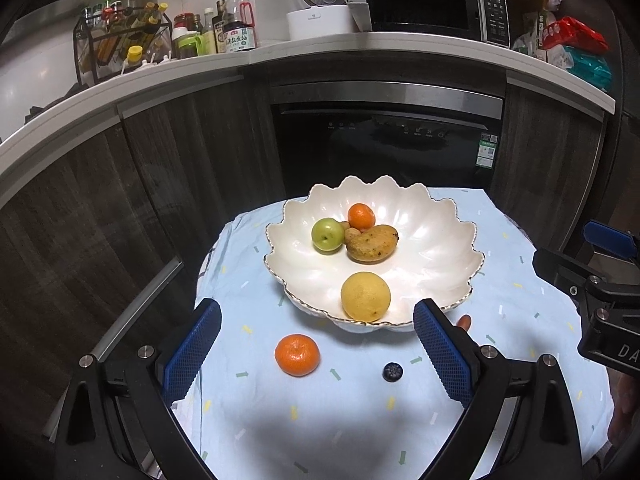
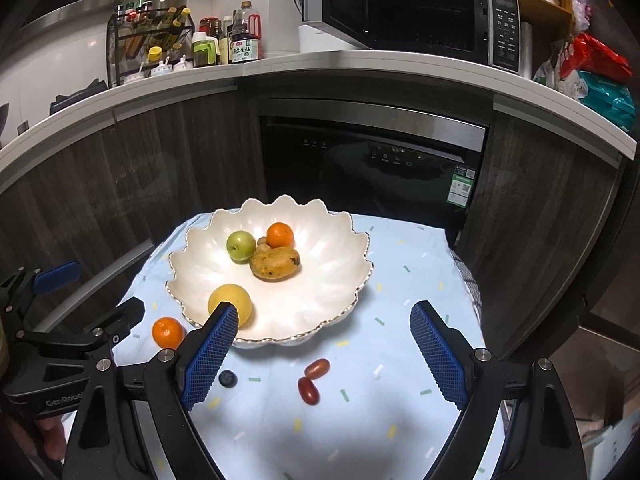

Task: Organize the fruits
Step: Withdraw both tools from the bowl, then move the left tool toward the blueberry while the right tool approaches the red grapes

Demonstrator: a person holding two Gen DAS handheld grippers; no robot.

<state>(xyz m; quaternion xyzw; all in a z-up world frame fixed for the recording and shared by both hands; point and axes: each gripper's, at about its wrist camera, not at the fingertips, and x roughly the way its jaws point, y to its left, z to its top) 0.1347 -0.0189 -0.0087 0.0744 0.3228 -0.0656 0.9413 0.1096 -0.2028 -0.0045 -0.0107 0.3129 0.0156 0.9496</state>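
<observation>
Both grippers, left (image 1: 316, 344) and right (image 2: 324, 348), hung wide open, empty, above cloth (image 1: 500, 360); mandarin (image 1: 297, 355), blueberry (image 1: 392, 372), two grape tomatoes (image 2: 312, 380) lay outside bowl (image 1: 448, 256), likely next

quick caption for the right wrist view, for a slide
Open right gripper above two red grape tomatoes and a blueberry beside the fruit bowl.

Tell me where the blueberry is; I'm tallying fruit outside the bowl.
The blueberry lies on the blue tablecloth in front of the white bowl, between the loose tangerine and two red grape tomatoes.
</observation>
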